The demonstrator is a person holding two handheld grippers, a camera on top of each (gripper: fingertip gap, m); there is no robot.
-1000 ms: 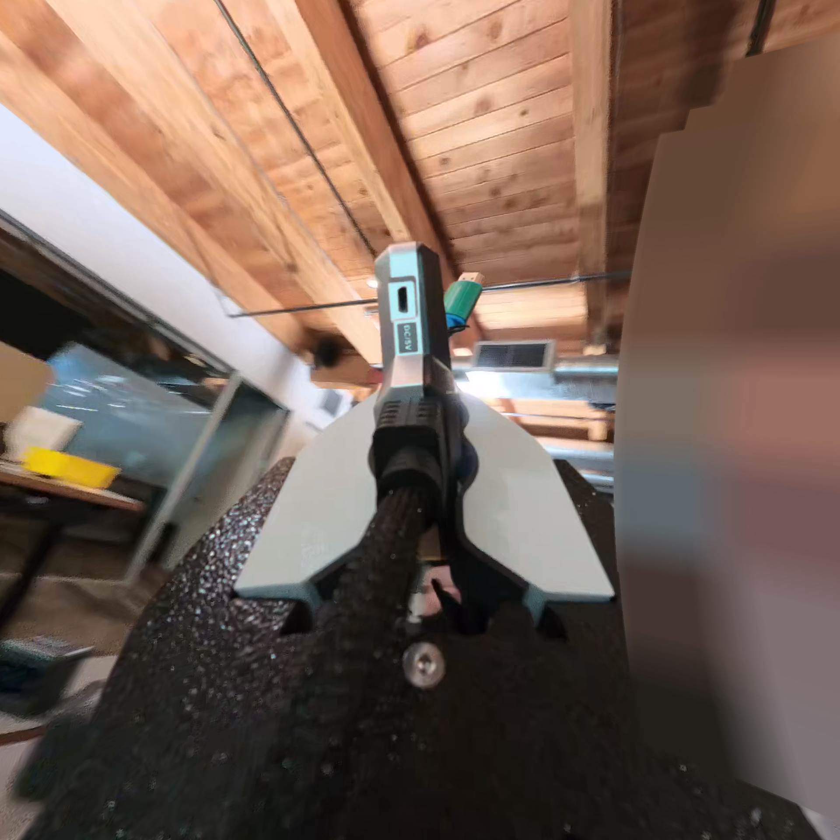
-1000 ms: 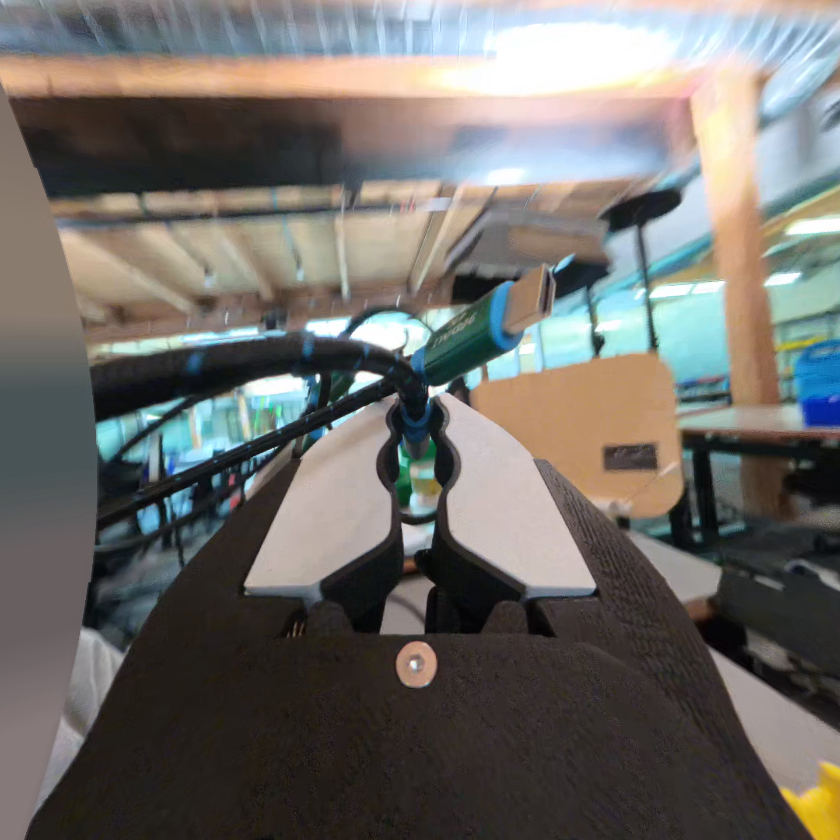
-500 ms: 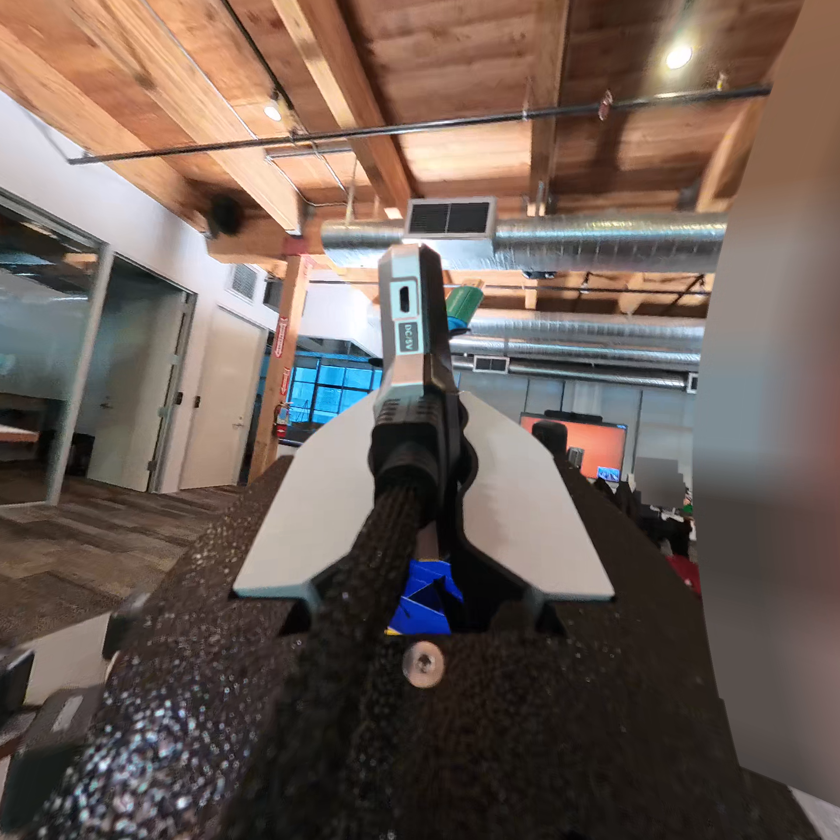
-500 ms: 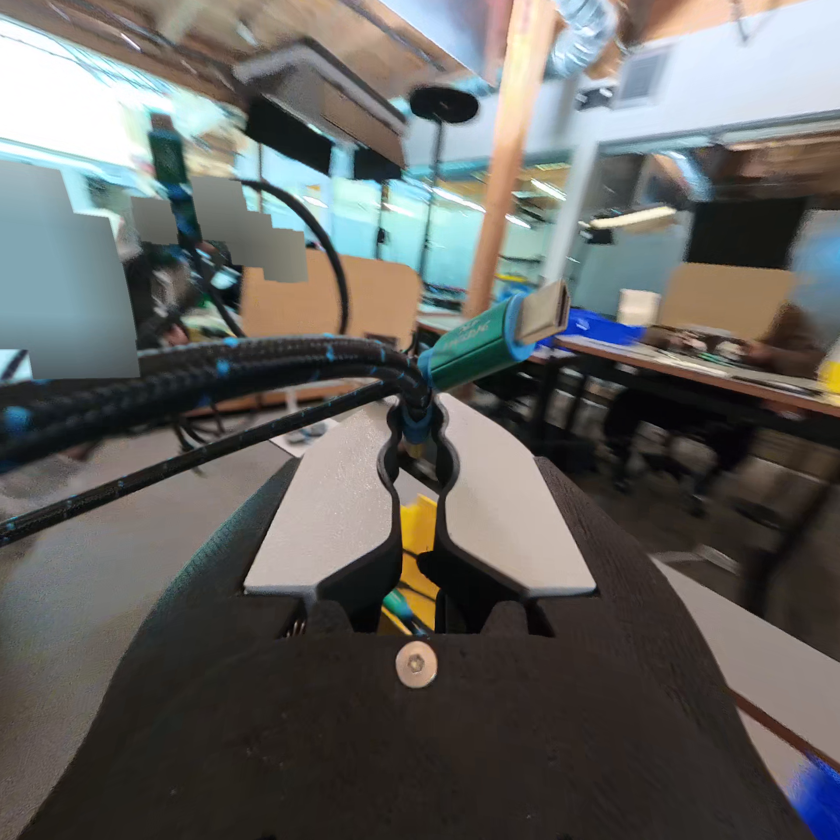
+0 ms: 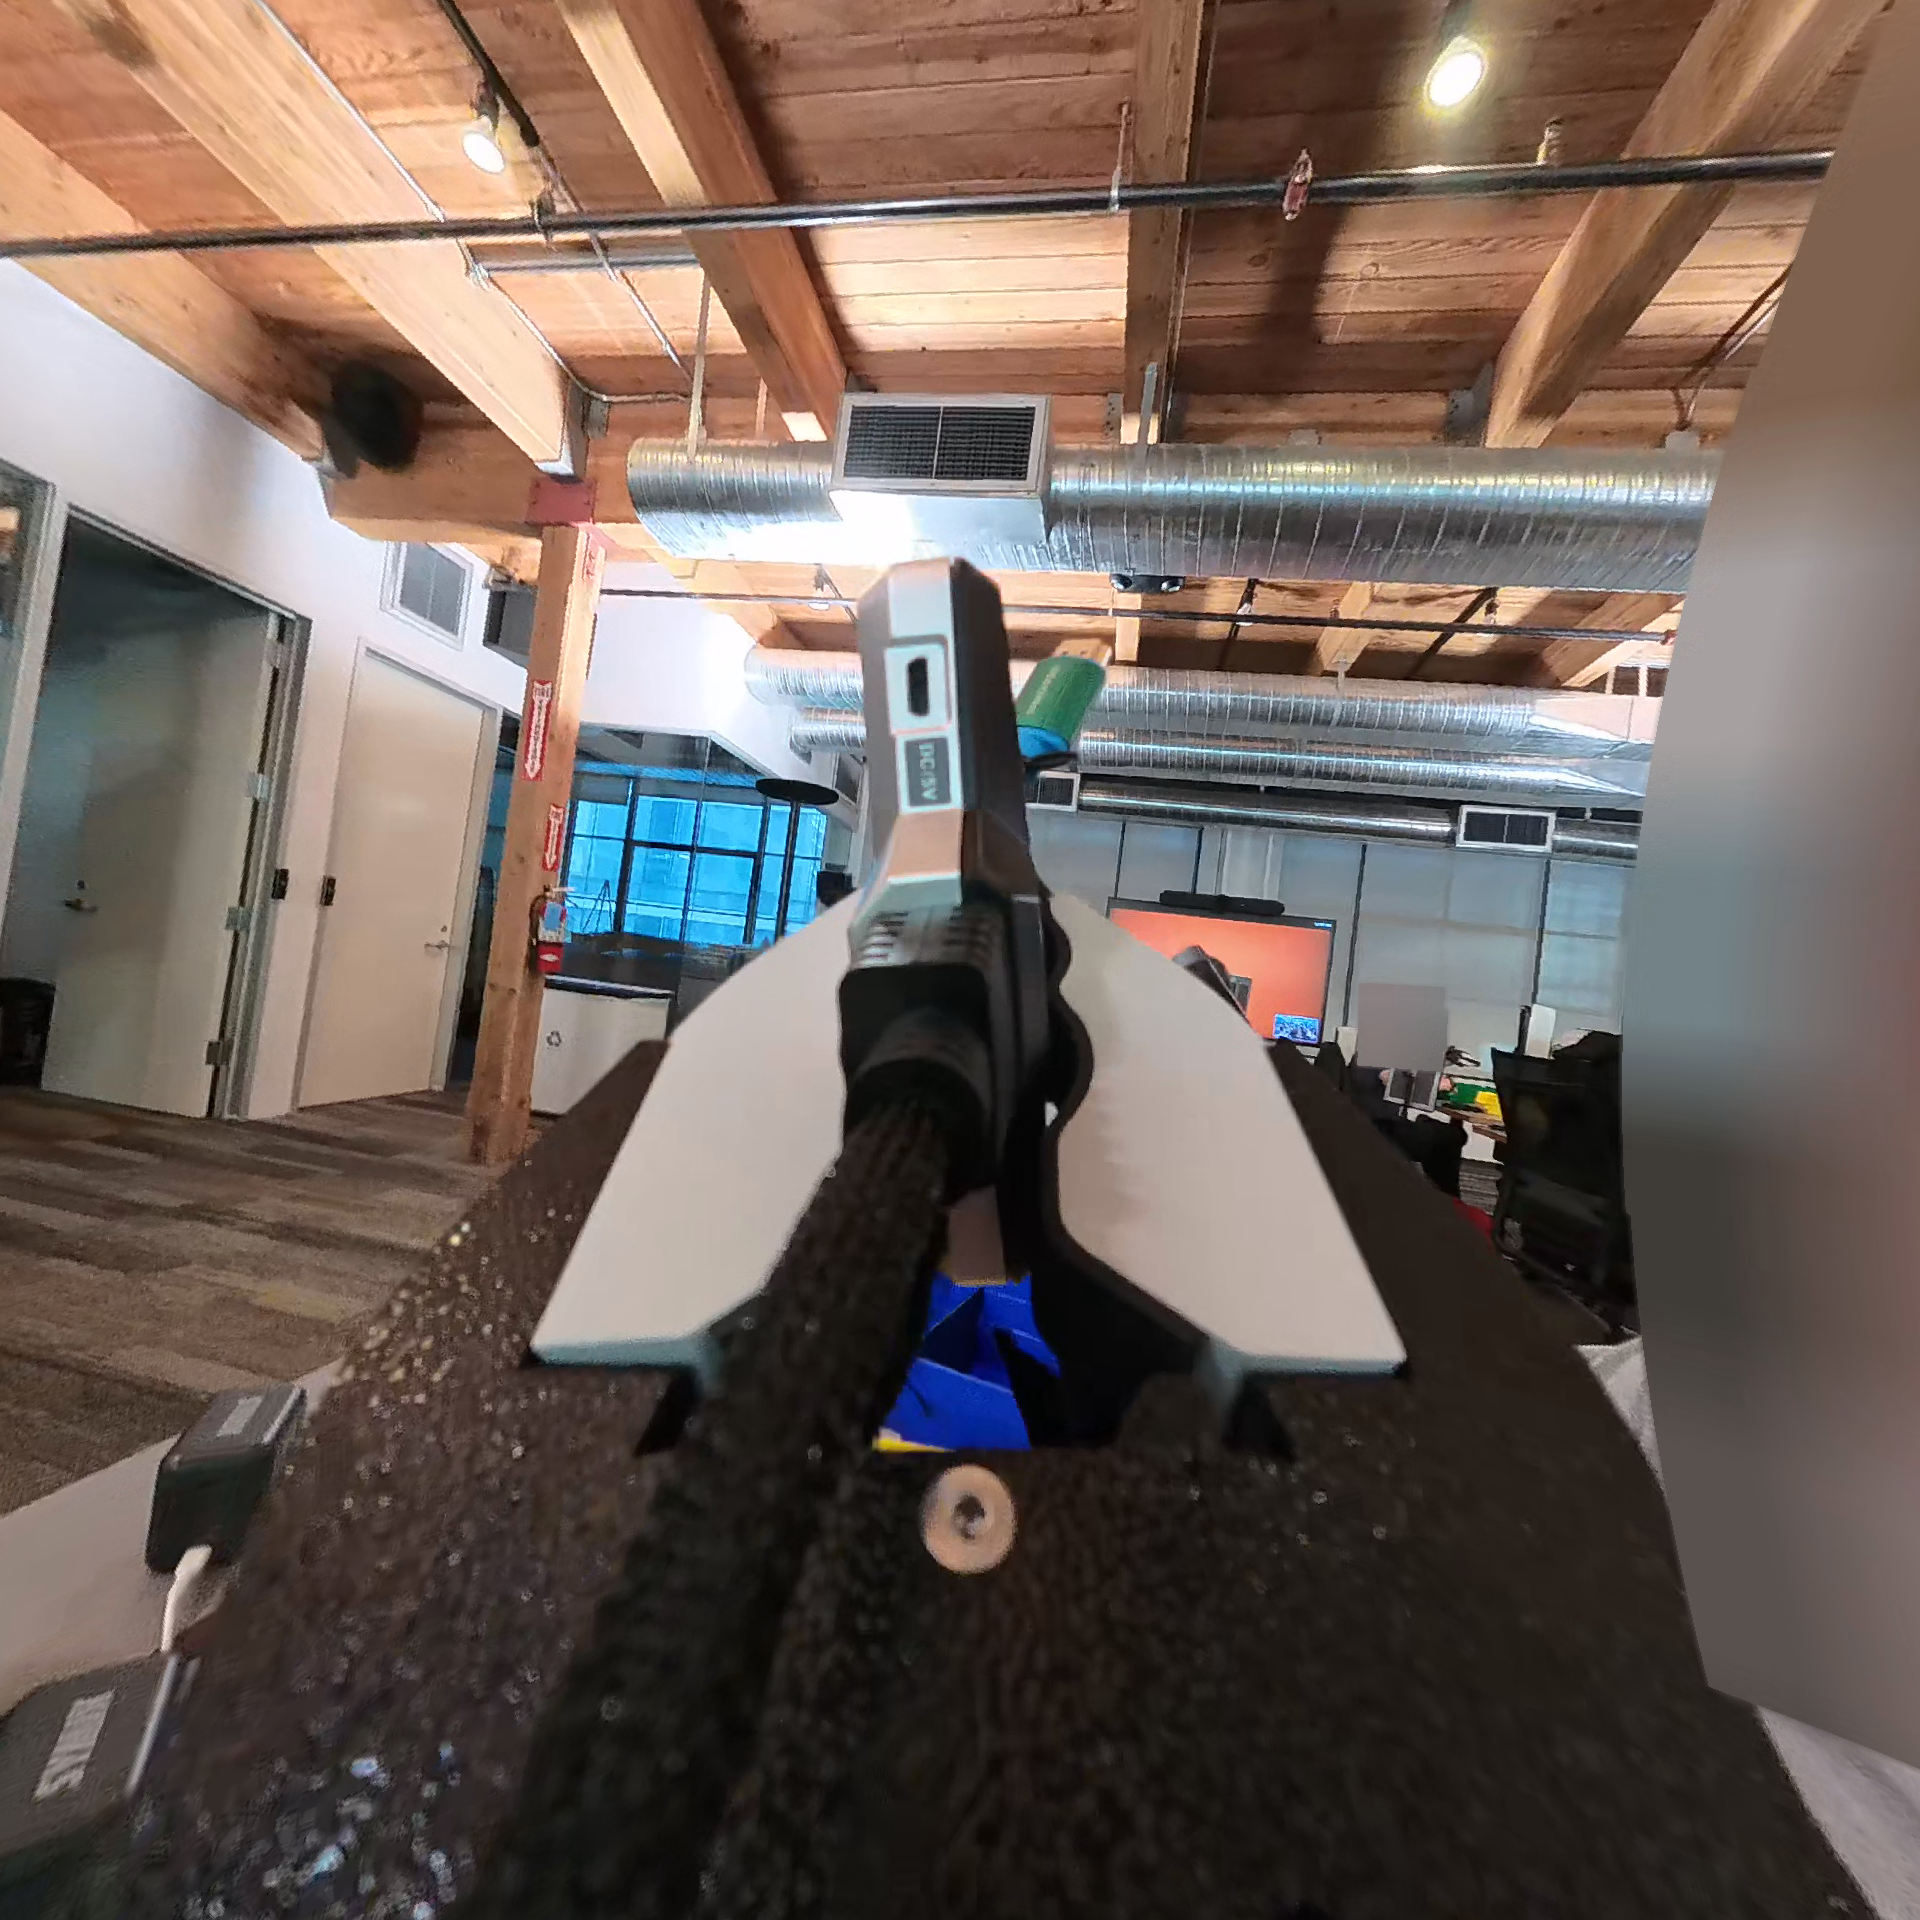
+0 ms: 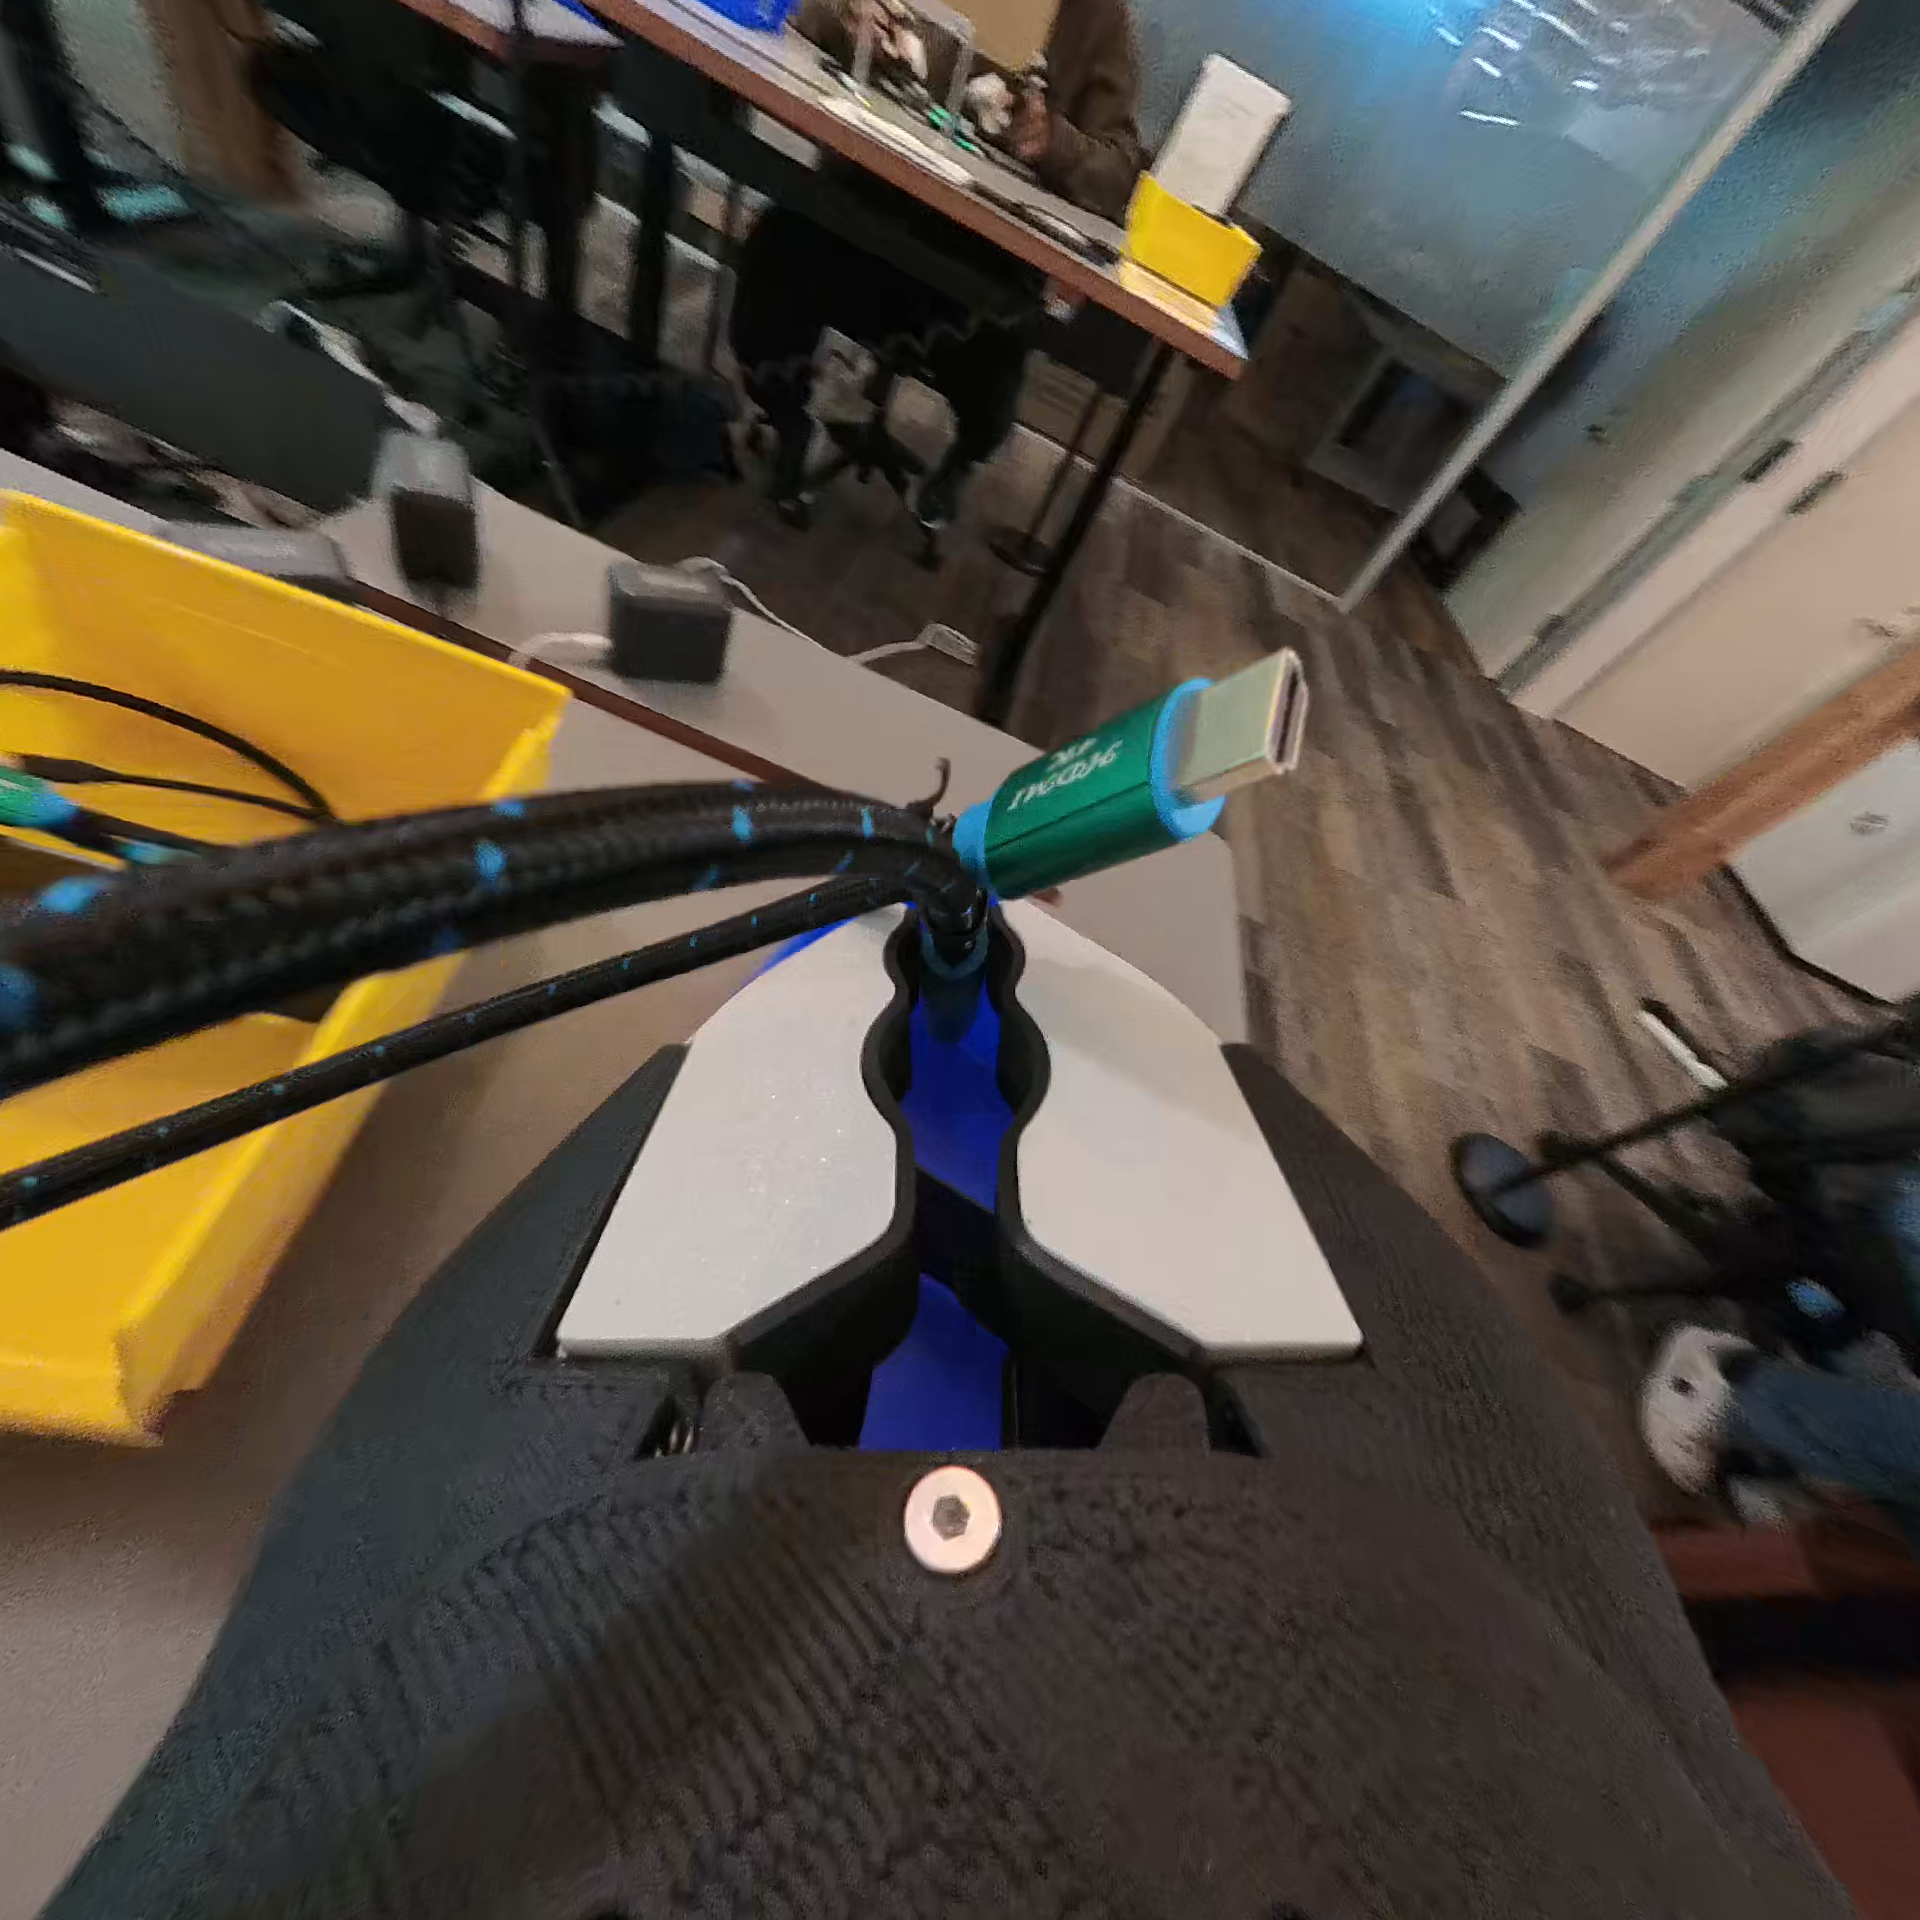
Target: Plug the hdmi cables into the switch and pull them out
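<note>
Gripping a grey adapter [image 5: 930, 748] near its cable end, the left tongs [image 5: 956, 966] hold it upright toward the wooden ceiling [image 5: 935, 260] — its thick braided cable [image 5: 862, 1195] runs back over the tongs' body. The right tongs [image 6: 951, 951] are clamped on a black braided cable [image 6: 468, 883] just behind its green plug [image 6: 1091, 800], whose metal tip points up and right. That cable trails left over a yellow bin [image 6: 208, 935] on the grey surface [image 6: 810, 707] — two black chargers [image 6: 665, 634] lie beyond.
</note>
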